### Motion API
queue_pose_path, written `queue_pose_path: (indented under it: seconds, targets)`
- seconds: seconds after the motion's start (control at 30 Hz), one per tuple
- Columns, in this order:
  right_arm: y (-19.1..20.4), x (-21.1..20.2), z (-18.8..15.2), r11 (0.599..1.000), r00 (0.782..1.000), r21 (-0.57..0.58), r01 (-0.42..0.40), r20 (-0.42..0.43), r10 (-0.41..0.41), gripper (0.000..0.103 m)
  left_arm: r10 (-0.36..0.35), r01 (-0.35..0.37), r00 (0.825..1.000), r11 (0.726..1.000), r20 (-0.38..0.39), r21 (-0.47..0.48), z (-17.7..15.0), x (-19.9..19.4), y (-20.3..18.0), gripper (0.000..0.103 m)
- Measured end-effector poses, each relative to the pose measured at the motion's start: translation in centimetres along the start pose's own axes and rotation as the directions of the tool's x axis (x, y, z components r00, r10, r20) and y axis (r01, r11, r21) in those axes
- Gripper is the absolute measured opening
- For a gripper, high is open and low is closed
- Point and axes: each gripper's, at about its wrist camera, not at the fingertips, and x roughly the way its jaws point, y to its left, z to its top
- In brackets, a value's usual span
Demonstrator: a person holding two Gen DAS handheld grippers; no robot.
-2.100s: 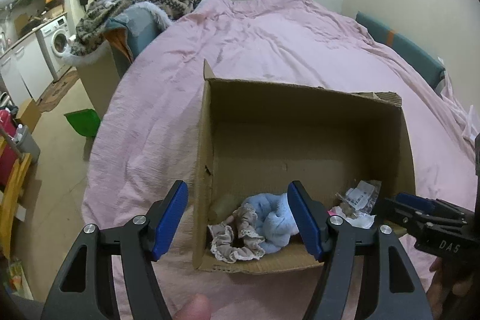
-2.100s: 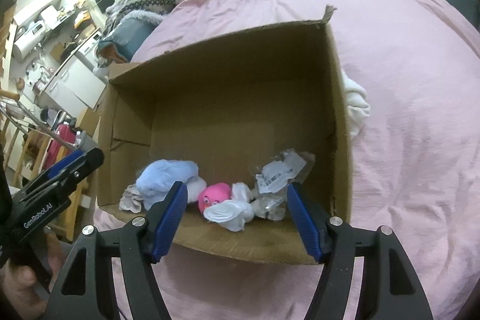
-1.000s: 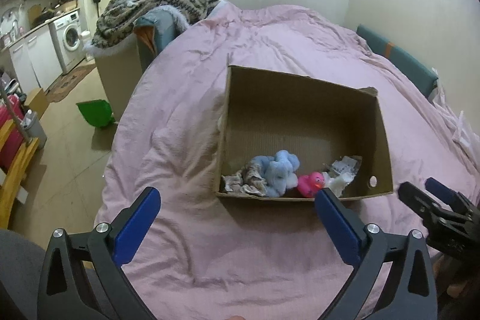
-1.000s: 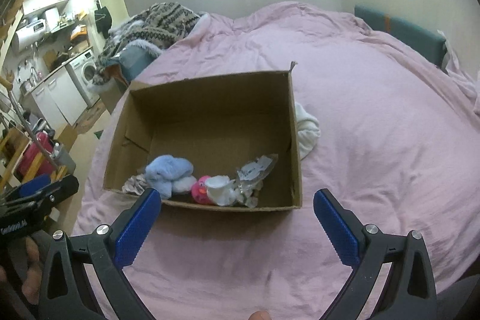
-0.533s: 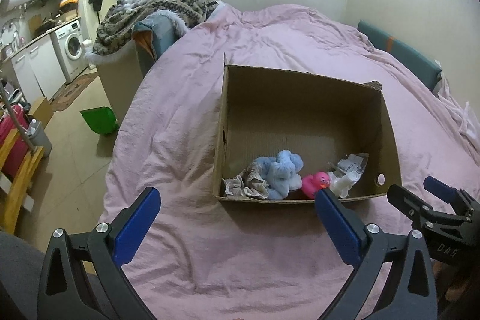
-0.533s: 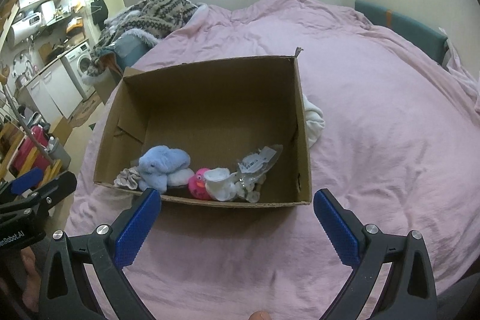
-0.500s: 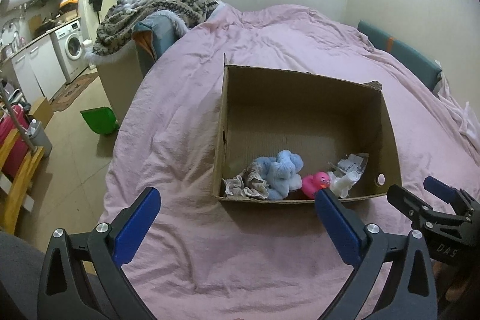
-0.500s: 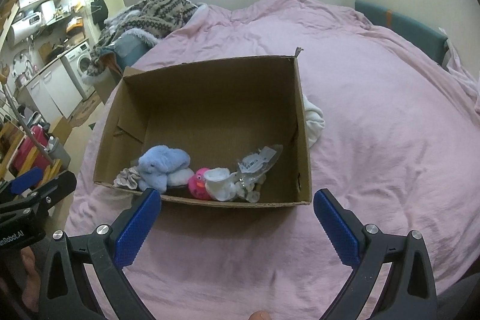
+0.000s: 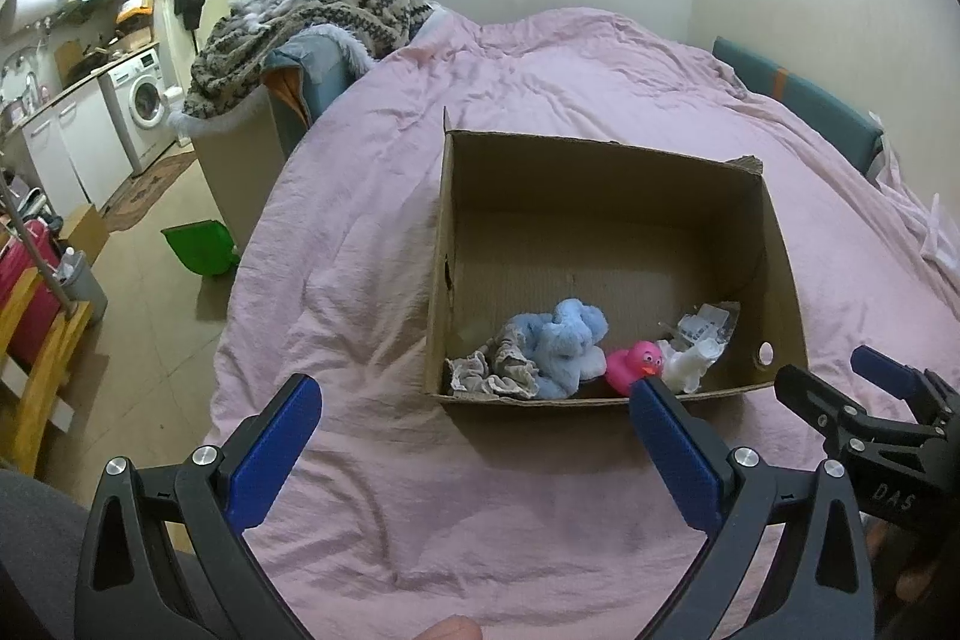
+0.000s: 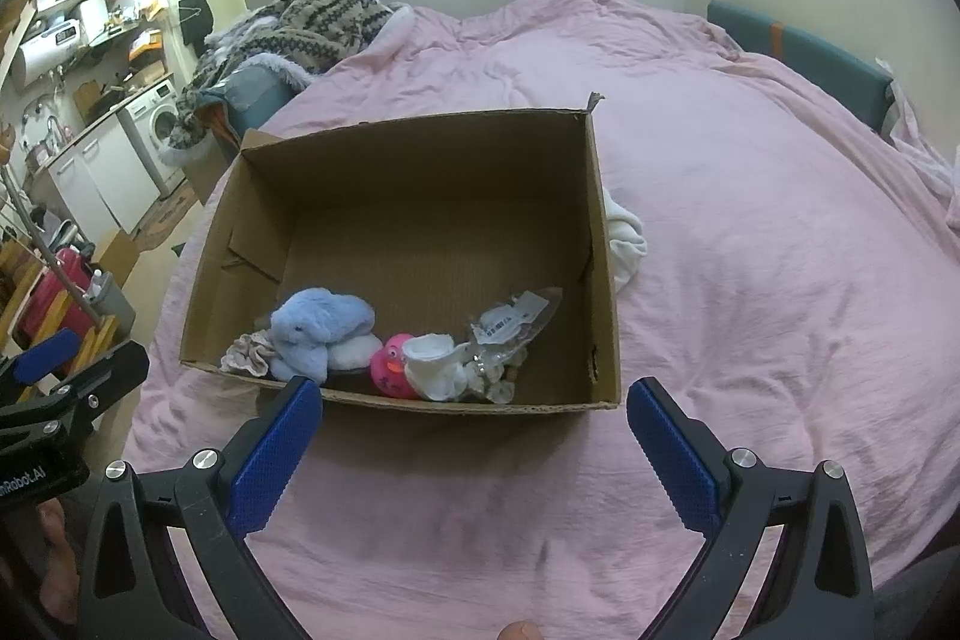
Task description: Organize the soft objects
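An open cardboard box [image 9: 600, 160] [image 10: 420, 130] stands on the pink bed cover. Along its near wall lie a frilly beige cloth [image 9: 492, 370] [image 10: 247, 352], a blue plush toy [image 9: 564, 340] [image 10: 321, 325], a pink rubber duck [image 9: 635, 363] [image 10: 391, 363], a white sock [image 9: 690, 363] [image 10: 435, 367] and a clear plastic packet [image 9: 708, 321] [image 10: 516, 322]. A white cloth [image 10: 624, 238] lies outside against the box's right wall. My left gripper [image 9: 474, 436] and right gripper [image 10: 474, 436] are both open and empty, held back from the box's near wall.
The pink bed cover [image 9: 540, 508] [image 10: 780, 280] spreads all around the box. A patterned blanket pile [image 9: 312, 16] [image 10: 300, 28] lies at the far left. A teal headboard [image 9: 792, 100] runs along the right. A green dustpan [image 9: 201, 247] is on the floor at left.
Both grippers have opened wide and pulled back from the box, so the whole box now shows. In the last half second little has moved.
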Motion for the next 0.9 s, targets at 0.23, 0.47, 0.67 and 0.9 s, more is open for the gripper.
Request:
queue_pose_path:
  seconds: [0.23, 0.47, 0.67, 0.9]
  targets:
    - [-0.03, 0.03, 0.03, 1.000, 1.000, -0.001, 0.000, -0.001, 0.000, 0.103, -0.001, 0.001, 1.000, 1.000, -0.013, -0.013, -0.14, 0.31, 0.23, 0.102]
    - [-0.15, 0.22, 0.12, 1.000, 1.000, 0.002, 0.001, -0.003, -0.001, 0.103, -0.003, 0.003, 1.000, 1.000, -0.016, -0.015, -0.20, 0.39, 0.24, 0.102]
    - [-0.29, 0.27, 0.12, 1.000, 1.000, 0.007, 0.000, 0.002, 0.000, 0.103, -0.005, 0.005, 1.000, 1.000, -0.017, -0.016, -0.19, 0.44, 0.22, 0.103]
    - [-0.37, 0.18, 0.12, 1.000, 1.000, 0.005, 0.002, 0.003, -0.002, 0.103, -0.005, 0.005, 1.000, 1.000, -0.015, -0.017, -0.16, 0.41, 0.21, 0.102]
